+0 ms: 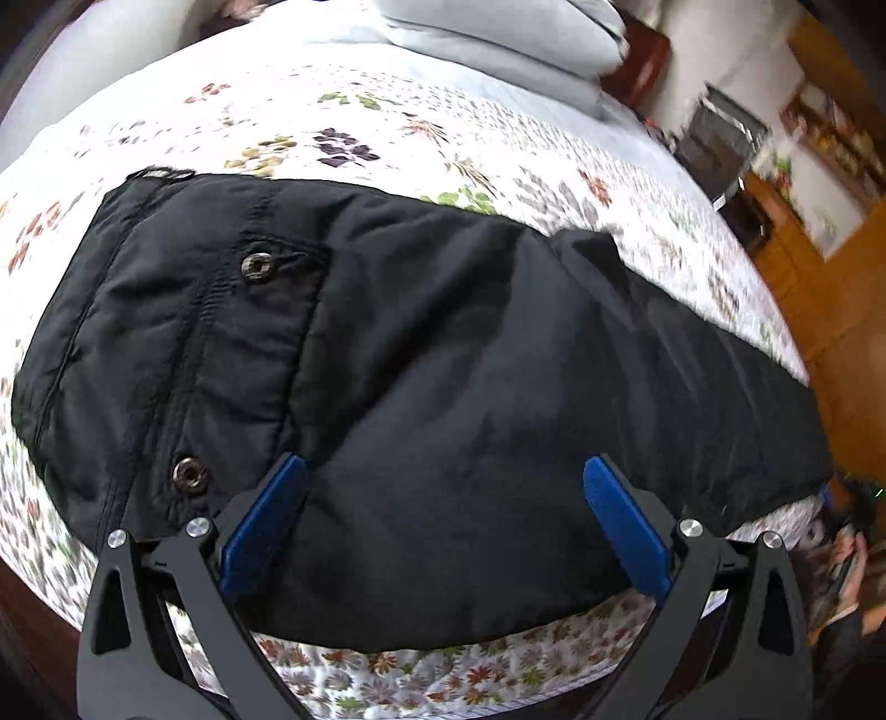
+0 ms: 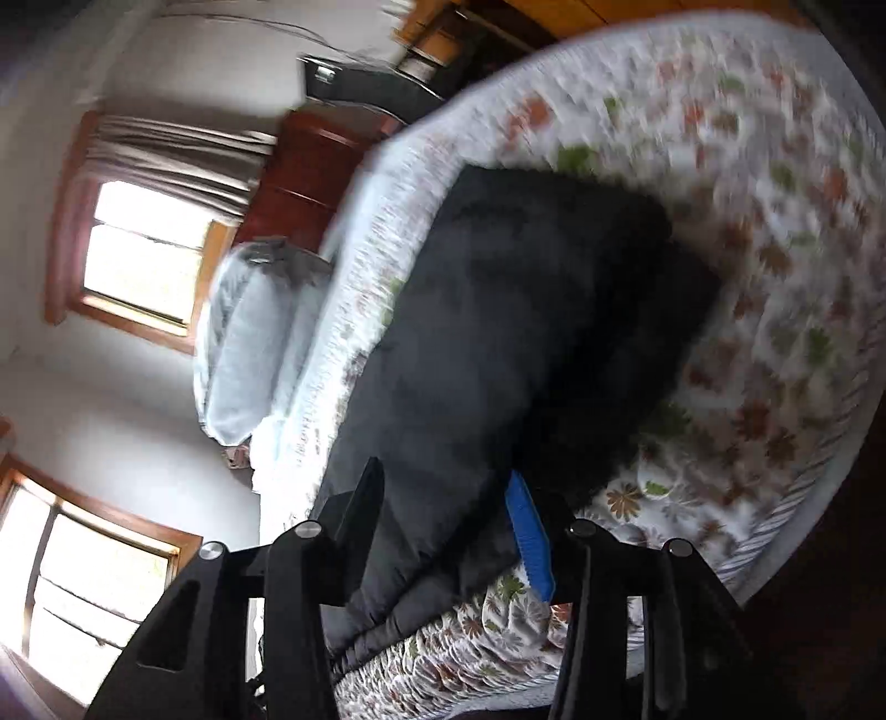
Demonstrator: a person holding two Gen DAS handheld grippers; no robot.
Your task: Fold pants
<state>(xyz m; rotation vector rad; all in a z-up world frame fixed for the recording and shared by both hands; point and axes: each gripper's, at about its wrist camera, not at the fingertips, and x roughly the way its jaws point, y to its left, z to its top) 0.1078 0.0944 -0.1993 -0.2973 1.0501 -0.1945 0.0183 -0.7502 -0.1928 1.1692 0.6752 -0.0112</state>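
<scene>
Black pants (image 1: 421,343) lie flat across a floral quilt (image 1: 387,111), legs stacked, with the waist and two metal snaps (image 1: 257,266) at the left and the legs running off to the right. My left gripper (image 1: 443,468) hovers over the near edge of the seat area, open wide, blue pads (image 1: 266,526) apart with nothing pinched. In the right wrist view the pants (image 2: 526,310) stretch away along the bed. My right gripper (image 2: 446,476) stands open at the leg end, and the fabric lies between its fingers without being pressed.
Pale blue pillows (image 1: 498,39) are stacked at the head of the bed. The bed's right edge drops to a wooden floor (image 1: 853,310). A dark red dresser (image 2: 310,177) and bright windows (image 2: 149,260) stand beyond the bed.
</scene>
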